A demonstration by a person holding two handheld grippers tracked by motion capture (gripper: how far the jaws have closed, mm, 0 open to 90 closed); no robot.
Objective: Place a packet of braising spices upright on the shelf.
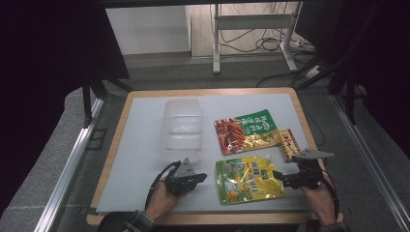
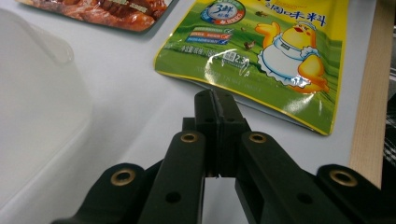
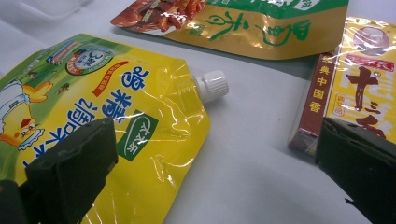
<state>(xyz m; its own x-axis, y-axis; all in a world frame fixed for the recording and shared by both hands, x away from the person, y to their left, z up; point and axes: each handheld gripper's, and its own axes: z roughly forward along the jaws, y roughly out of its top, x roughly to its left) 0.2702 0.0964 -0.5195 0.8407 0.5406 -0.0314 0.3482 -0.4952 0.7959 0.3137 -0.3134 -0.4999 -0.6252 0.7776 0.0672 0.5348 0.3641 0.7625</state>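
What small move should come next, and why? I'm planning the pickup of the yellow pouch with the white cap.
Probably ease the open right tongs forward and close them on the capped corner of the yellow spouted plastic pouch. Their jaws stand wide apart just short of its white screw cap, with nothing between them, while the left tongs are shut and empty beside the pouch's other edge.

Left strip: we see bare white mat (image 1: 140,159) between the table edge and the clear plastic container (image 1: 182,124), room to pass.
Centre gap: a narrow lane of mat between the container and the green-and-red pouch (image 1: 245,130).
Near centre: the yellow spouted pouch (image 1: 249,179) blocks the front (its white cap (image 3: 212,86) points toward the small box (image 1: 288,143)).
Right gap: a bare patch of mat between cap and box.
Far edge: open mat behind the container.
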